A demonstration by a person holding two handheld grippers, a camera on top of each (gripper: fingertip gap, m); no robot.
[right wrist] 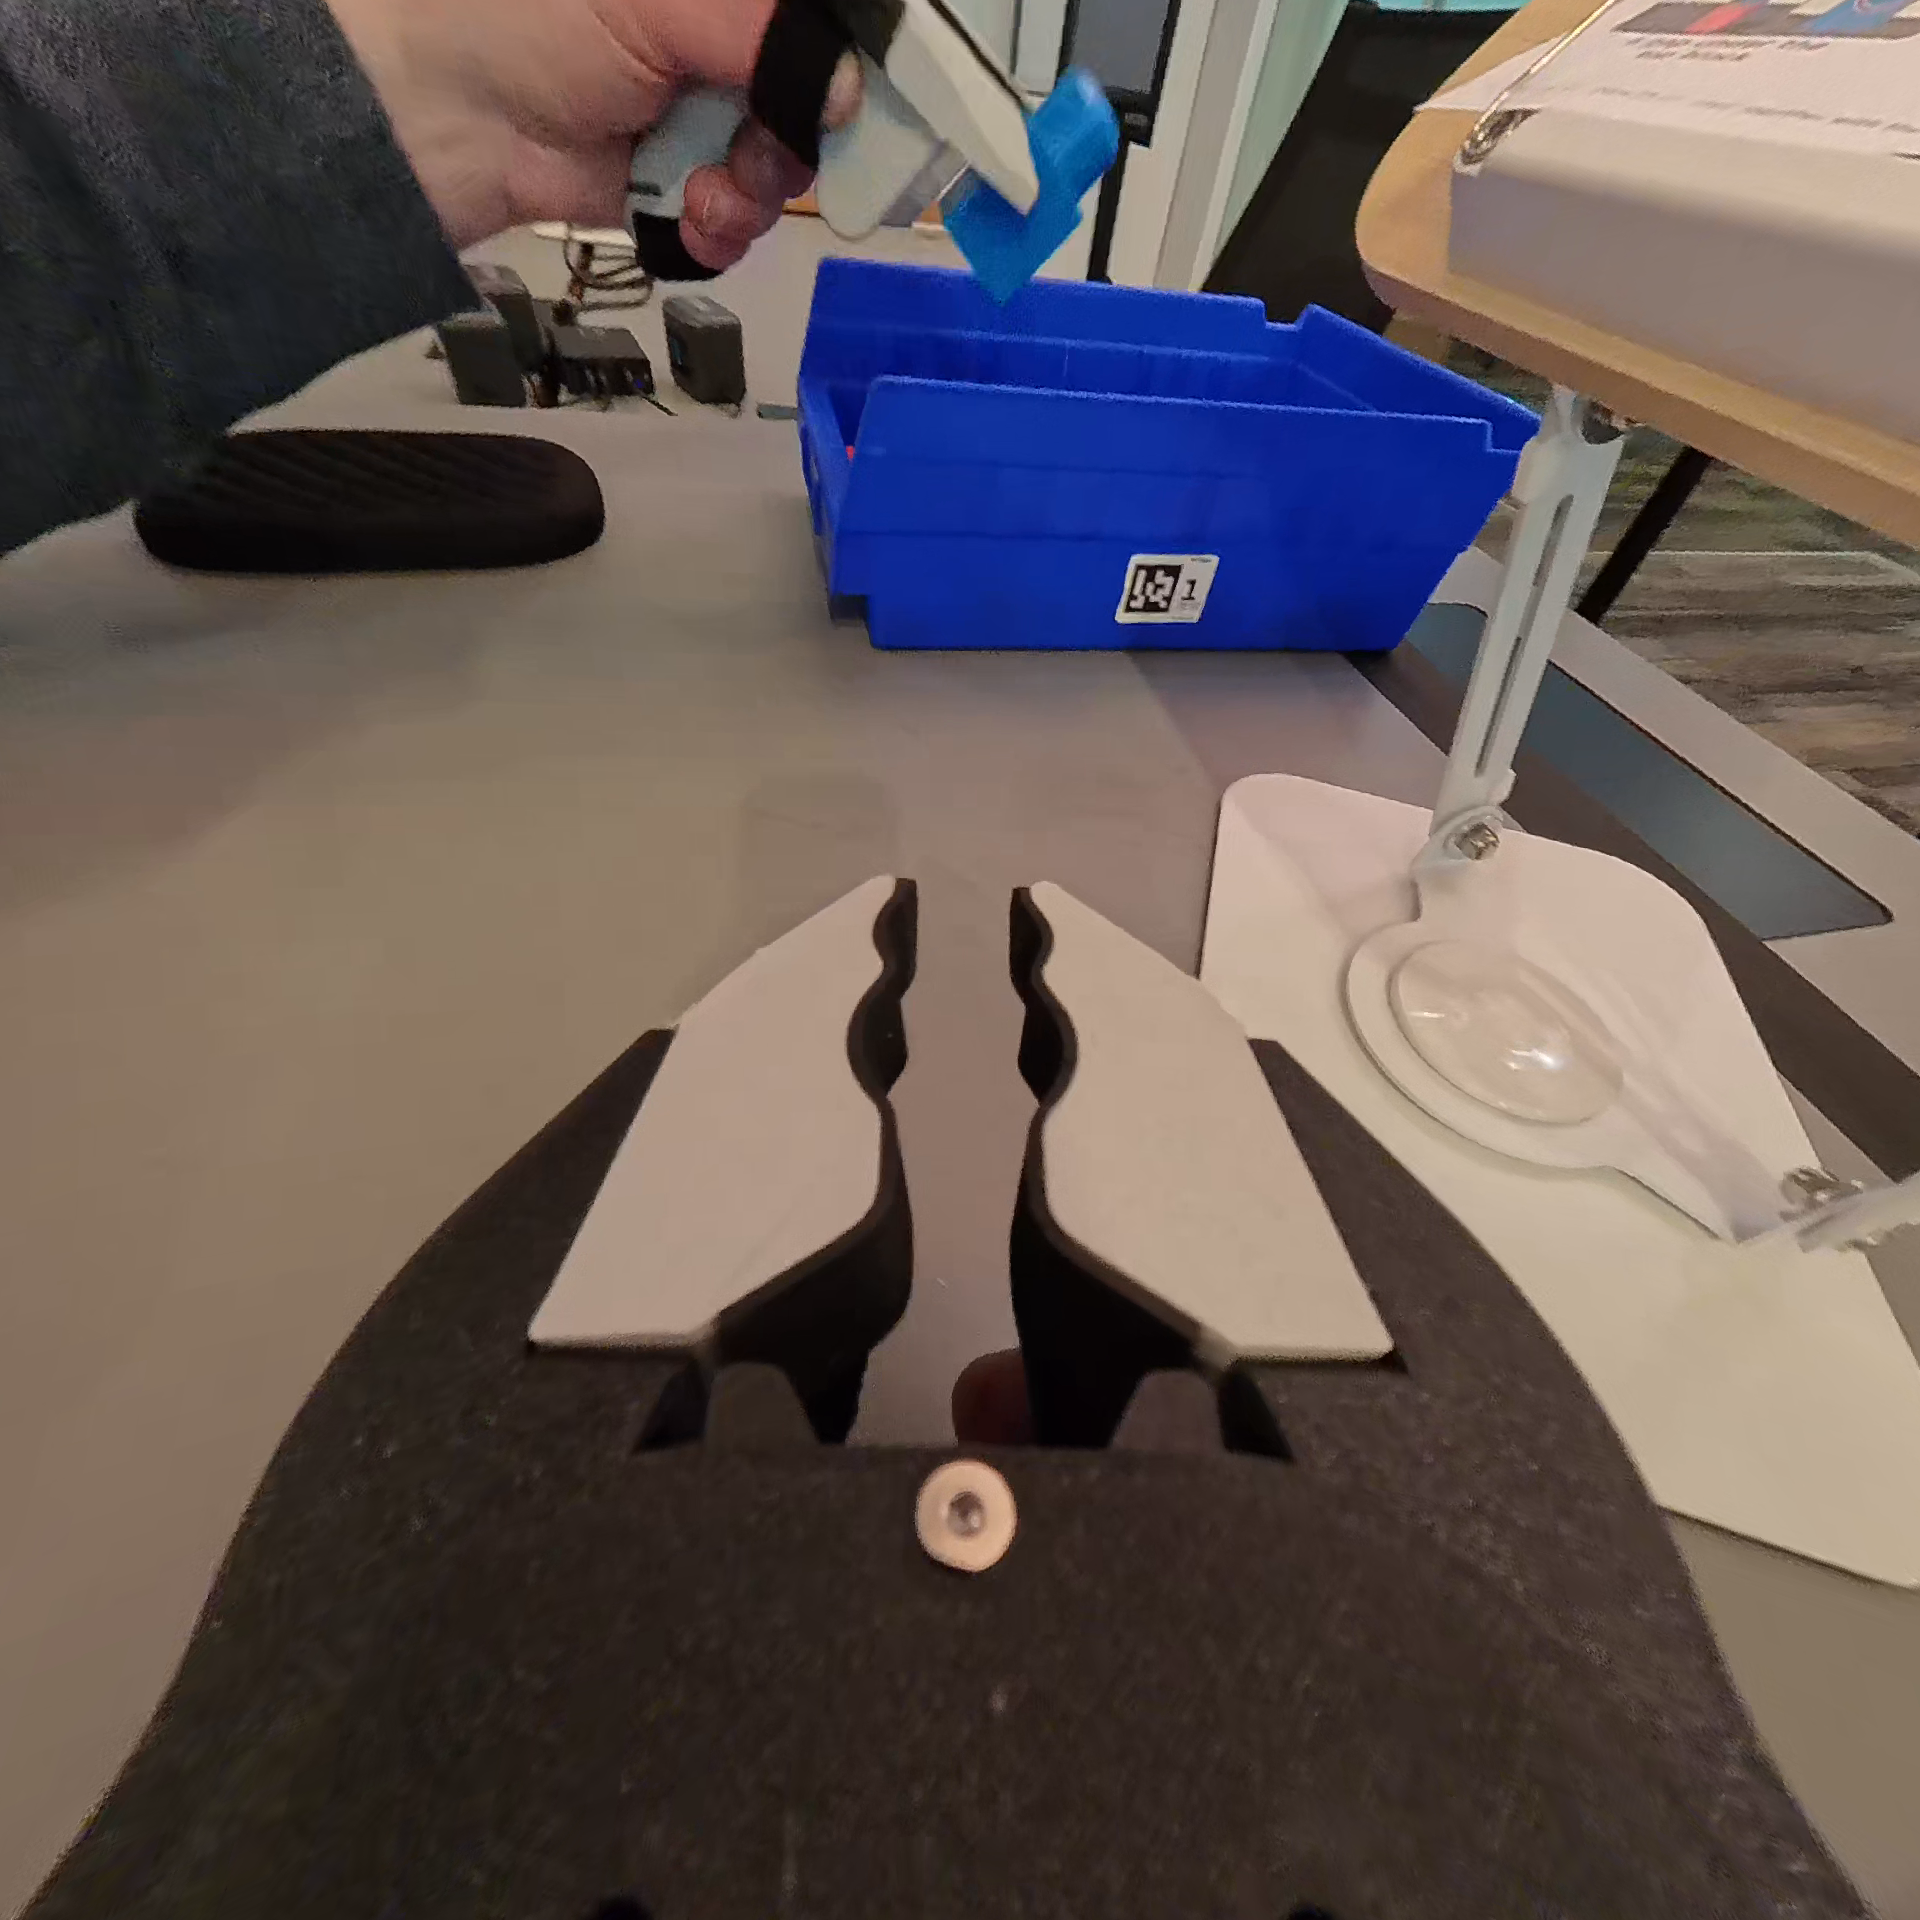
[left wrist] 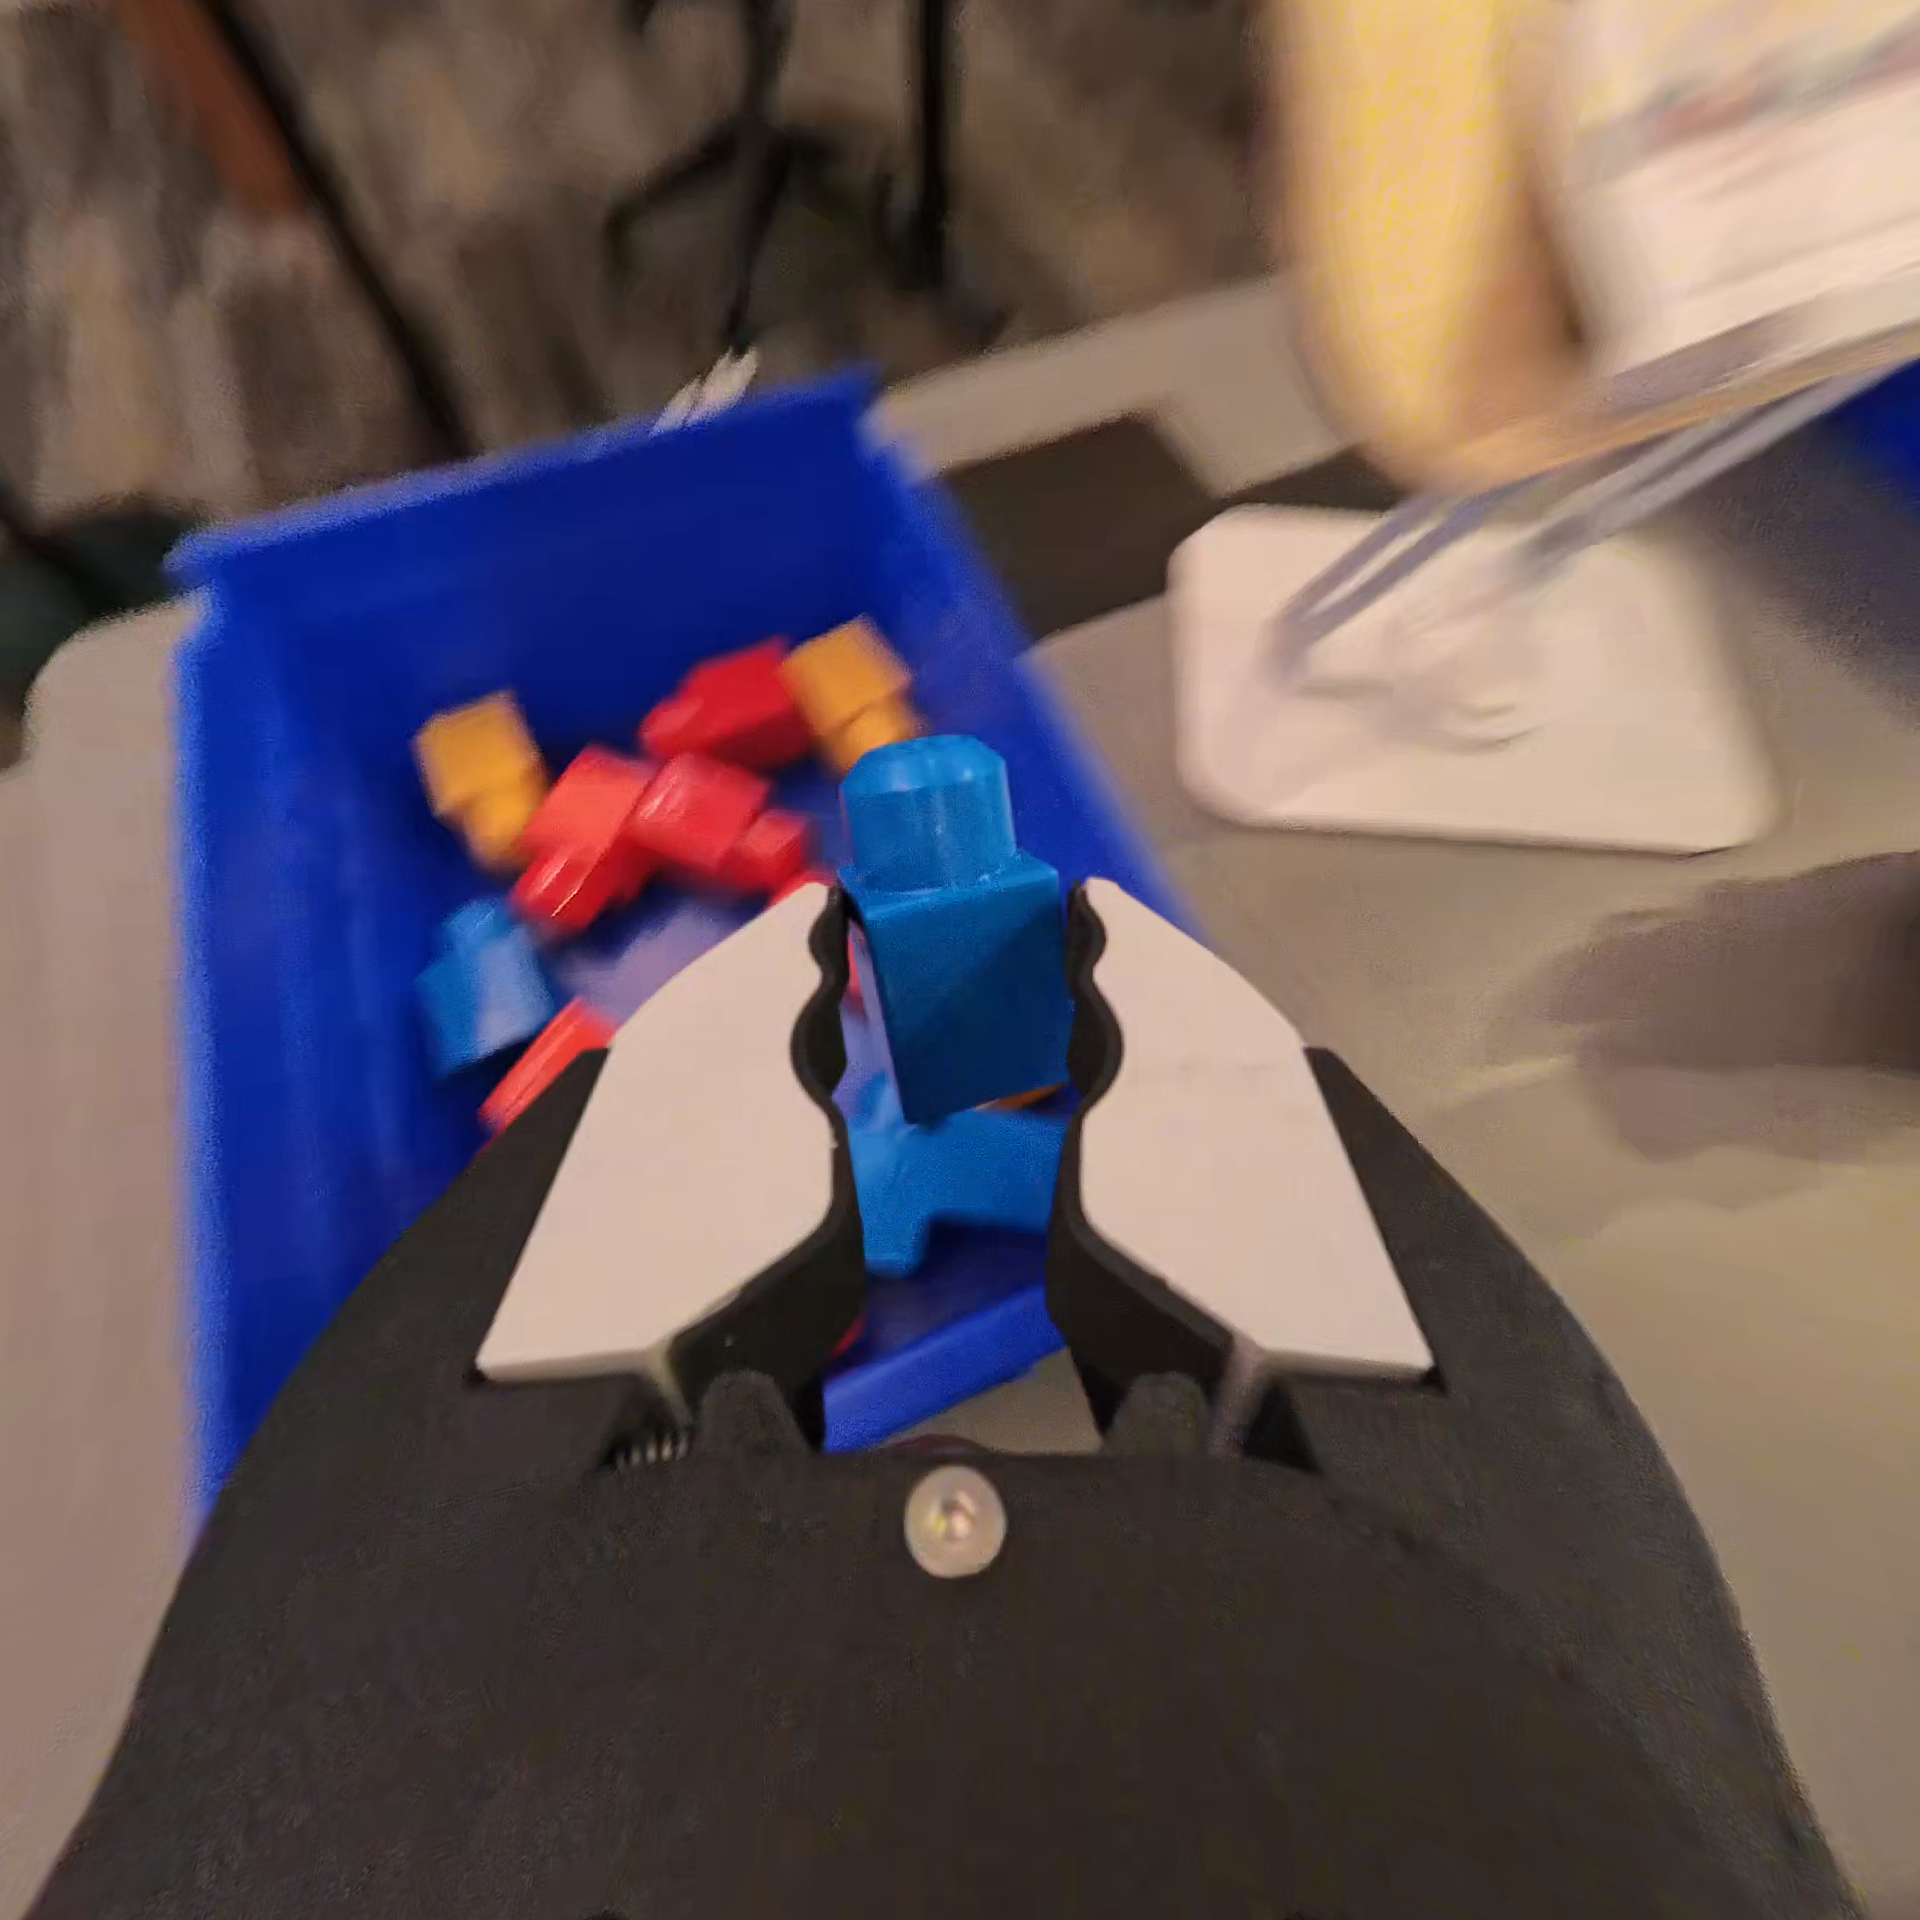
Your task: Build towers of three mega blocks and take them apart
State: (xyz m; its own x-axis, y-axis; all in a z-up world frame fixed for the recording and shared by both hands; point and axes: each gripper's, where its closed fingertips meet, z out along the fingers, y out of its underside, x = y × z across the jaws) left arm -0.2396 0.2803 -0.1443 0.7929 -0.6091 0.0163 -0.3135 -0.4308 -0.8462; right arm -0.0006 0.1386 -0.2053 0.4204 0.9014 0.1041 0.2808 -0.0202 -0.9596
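The left gripper (left wrist: 951,977) has its jaws clamped on a blue block (left wrist: 961,966), gripping the square body while the round stud points away from the camera. In the right wrist view this same gripper (right wrist: 997,156) hangs in the air just above the far rim of the blue bin (right wrist: 1039,520), held by a person's hand (right wrist: 582,114) whose sleeve is cut off at the left edge of the picture; the blue block (right wrist: 1049,197) juts out tilted past the fingertips.

The left wrist view is heavily smeared by motion. Inside the blue bin (left wrist: 291,831) lie loose blocks: several red blocks (left wrist: 665,821), two yellow blocks (left wrist: 483,774) and another blue one (left wrist: 478,982) to the left of the held block, their exact count and edges hard to make out. Below the held block a further blue piece (left wrist: 935,1174) shows between the fingers, partly hidden. From the right wrist view the bin's near wall hides nearly all its contents.

The right gripper (right wrist: 961,914) sits low over the grey worktop (right wrist: 416,831), well in front of the bin, jaws slightly apart with nothing between them. Right of the bin stands a white stand (right wrist: 1558,1091) with a clear dome on its base; its upper board runs off the top right corner. Left of the bin lies a black ribbed pad (right wrist: 374,499), with small dark devices (right wrist: 582,353) behind it, too small to identify.
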